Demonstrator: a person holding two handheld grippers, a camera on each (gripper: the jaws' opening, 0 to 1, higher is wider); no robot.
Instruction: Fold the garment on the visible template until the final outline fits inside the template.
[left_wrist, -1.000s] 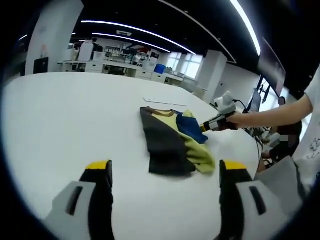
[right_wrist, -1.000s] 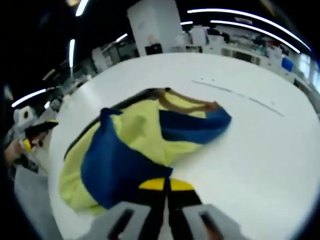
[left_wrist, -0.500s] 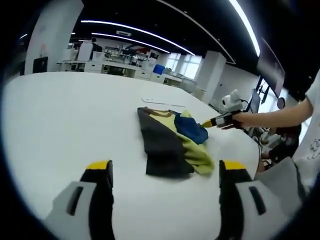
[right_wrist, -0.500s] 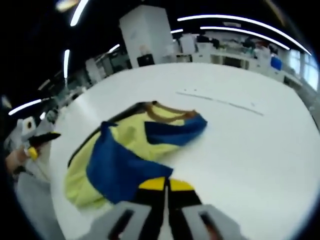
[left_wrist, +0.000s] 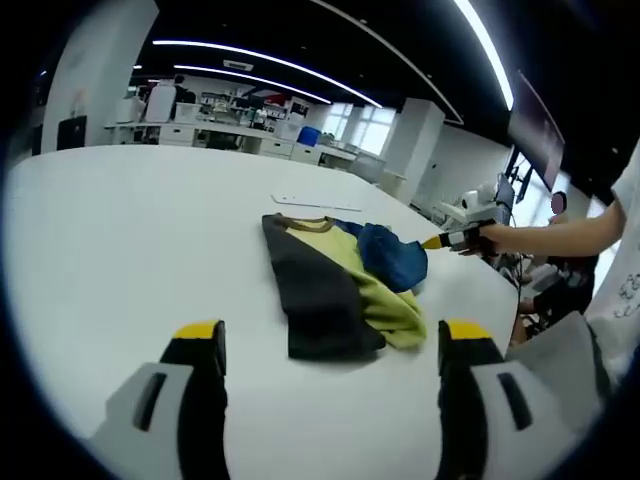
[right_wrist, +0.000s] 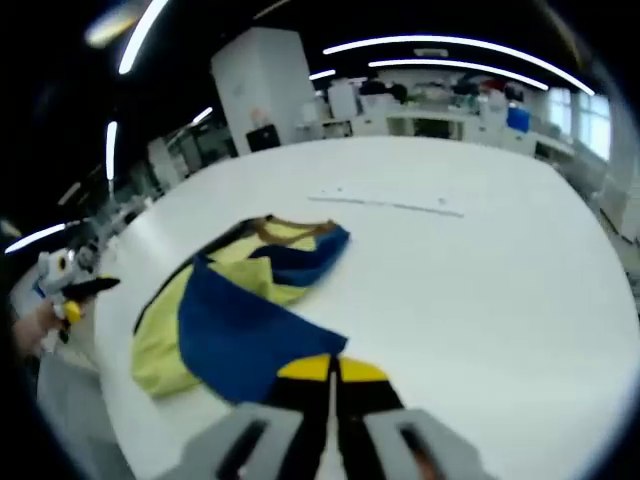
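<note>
Only right gripper (right_wrist: 330, 368) — pinched on garment (right_wrist: 235, 320) — atop table (right_wrist: 480, 270)

The place is a big open office or laboratory hall. The ceiling is dark, and long curved light strips (left_wrist: 260, 60) run across it. Behind the large white table (left_wrist: 120, 230) there are rows of white desks (left_wrist: 230, 140) with equipment and boxes on them. White square pillars (right_wrist: 255, 85) stand between the work areas. Bright windows (left_wrist: 360, 125) are at the far wall. A dark monitor (left_wrist: 535, 130) hangs at the side.
</note>
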